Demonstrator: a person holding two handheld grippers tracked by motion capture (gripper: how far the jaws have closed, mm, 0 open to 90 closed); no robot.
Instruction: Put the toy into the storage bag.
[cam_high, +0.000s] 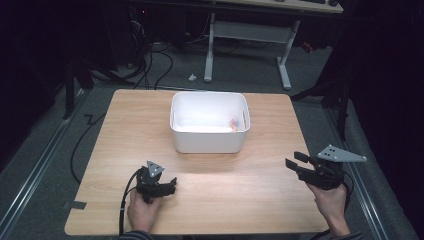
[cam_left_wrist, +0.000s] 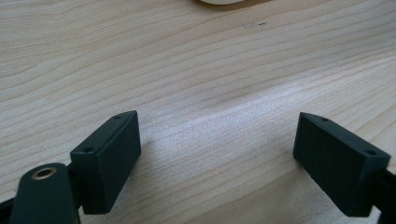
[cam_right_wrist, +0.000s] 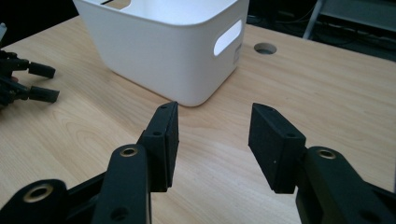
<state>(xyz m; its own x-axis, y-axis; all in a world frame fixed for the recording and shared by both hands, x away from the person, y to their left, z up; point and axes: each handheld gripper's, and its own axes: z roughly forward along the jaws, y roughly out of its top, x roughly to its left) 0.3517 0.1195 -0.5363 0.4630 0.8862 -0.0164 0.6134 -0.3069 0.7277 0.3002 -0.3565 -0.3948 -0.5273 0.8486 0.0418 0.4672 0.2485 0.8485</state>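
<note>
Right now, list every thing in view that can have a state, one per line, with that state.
Left claw: open, jaws wide apart, nothing between them, low over the table.
Right claw: open, nothing held, pointing toward the bin.
White bin: upright, no lid, a small orange item inside at its right; too small to identify.
Wooden table: bin near its middle, both claws near the front edge.

left gripper (cam_high: 172, 186): jaws spread, hand-held | right gripper (cam_high: 295, 161): jaws spread, hand-held

White bin (cam_high: 210, 139), pale woodgrain table (cam_high: 240, 185), perhaps orange inside.
</note>
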